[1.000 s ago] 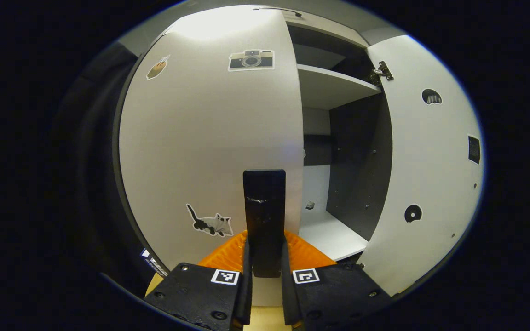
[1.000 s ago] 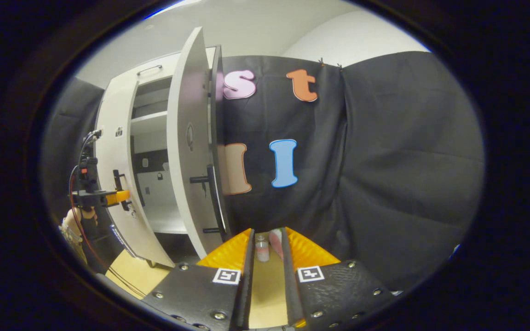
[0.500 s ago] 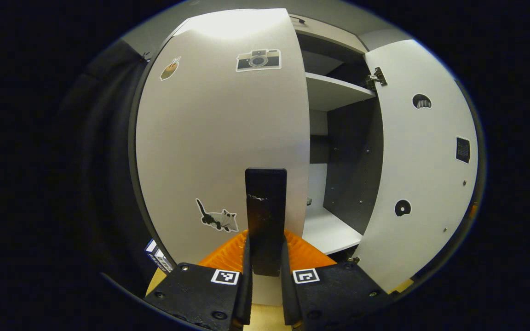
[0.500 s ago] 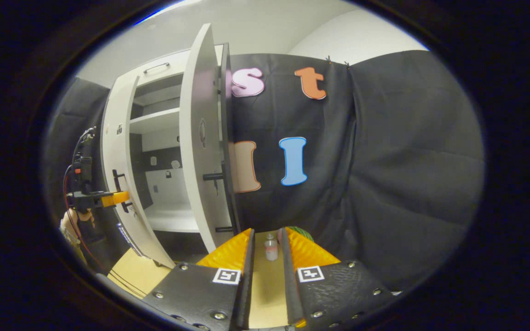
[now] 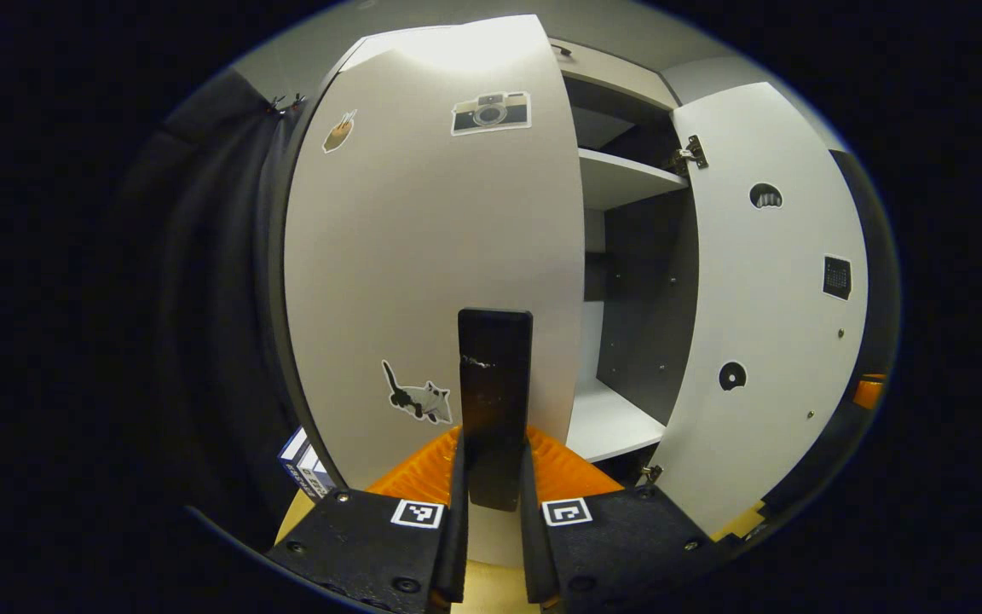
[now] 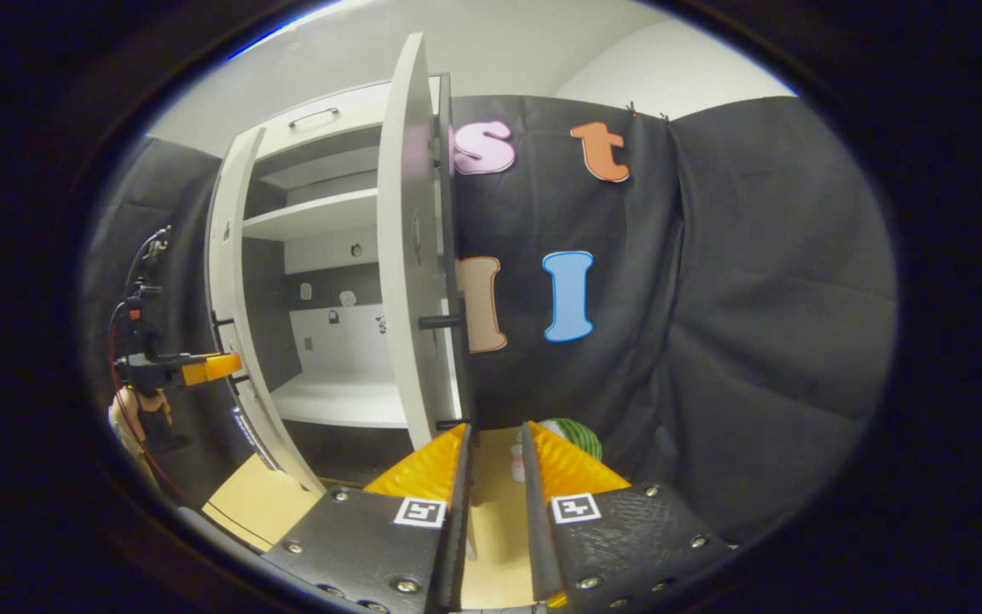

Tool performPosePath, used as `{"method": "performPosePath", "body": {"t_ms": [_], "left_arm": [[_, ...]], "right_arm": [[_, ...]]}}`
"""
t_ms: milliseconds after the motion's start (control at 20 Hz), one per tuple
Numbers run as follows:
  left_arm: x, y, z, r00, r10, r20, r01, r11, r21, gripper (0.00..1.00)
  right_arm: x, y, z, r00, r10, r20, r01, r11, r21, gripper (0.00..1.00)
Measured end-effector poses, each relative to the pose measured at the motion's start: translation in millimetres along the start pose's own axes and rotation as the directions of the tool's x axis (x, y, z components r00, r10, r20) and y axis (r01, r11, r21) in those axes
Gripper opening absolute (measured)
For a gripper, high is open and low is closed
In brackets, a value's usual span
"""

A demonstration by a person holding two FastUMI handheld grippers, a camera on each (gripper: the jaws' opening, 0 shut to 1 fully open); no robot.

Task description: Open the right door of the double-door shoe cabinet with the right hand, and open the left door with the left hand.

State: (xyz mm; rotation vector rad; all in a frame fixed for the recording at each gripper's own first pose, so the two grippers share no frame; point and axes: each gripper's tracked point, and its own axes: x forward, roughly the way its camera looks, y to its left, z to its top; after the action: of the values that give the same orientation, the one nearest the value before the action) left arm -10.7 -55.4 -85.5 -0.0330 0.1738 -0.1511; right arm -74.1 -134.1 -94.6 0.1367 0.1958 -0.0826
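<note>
The left door point(image 5: 423, 256), white with camera and cat stickers, stands partly open. Its black bar handle point(image 5: 495, 384) runs upright between the fingers of my left gripper point(image 5: 495, 443), which is shut on it. The right door point(image 5: 772, 324) is swung wide, its inner face showing. In the right gripper view that right door point(image 6: 410, 256) is edge-on with its black handle point(image 6: 441, 321) free. My right gripper point(image 6: 495, 443) hangs apart from it, low and narrowly open, with nothing between its fingers. Far left, a hand point(image 6: 129, 409) holds the left gripper point(image 6: 218, 367) at the left door point(image 6: 227, 281).
Inside the cabinet are an upper shelf point(image 5: 627, 175) and a white bottom board point(image 5: 610, 422). A blue and white box point(image 5: 299, 460) sits by the left door's foot. A small bottle point(image 6: 516, 460) and a green striped ball point(image 6: 580, 435) lie on the wooden floor point(image 6: 244, 503).
The left door has swung further open with my left gripper on its handle. The right gripper view has turned, so the right door now shows edge-on and more of the inside is seen.
</note>
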Motion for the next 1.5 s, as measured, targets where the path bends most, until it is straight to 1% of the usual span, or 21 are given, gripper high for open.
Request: {"method": "performPosePath", "body": {"t_ms": [400,900,1000,1100,1500], "left_arm": [[-20,10,-4,1.000,-0.012,-0.001,0.012,1.000,-0.003,0.28],[-45,28,-8,1.000,-0.011,-0.004,0.010,1.000,-0.014,0.28],[-48,31,-7,1.000,-0.010,0.004,0.010,1.000,-0.024,0.25],[-51,34,-9,1.000,-0.011,-0.002,0.011,1.000,-0.021,0.25],[-64,46,-11,1.000,-0.022,-0.003,0.022,1.000,-0.023,0.25]], "right_arm": [[1,18,-1,0.999,0.034,0.004,-0.034,0.999,0.010,0.31],[15,38,2,0.996,0.082,0.017,-0.082,0.996,0.026,0.31],[19,42,2,0.996,0.090,0.020,-0.091,0.996,0.027,0.31],[22,45,2,0.995,0.100,0.018,-0.100,0.994,0.030,0.31],[26,47,1,0.995,0.100,0.017,-0.101,0.994,0.051,0.31]]}}
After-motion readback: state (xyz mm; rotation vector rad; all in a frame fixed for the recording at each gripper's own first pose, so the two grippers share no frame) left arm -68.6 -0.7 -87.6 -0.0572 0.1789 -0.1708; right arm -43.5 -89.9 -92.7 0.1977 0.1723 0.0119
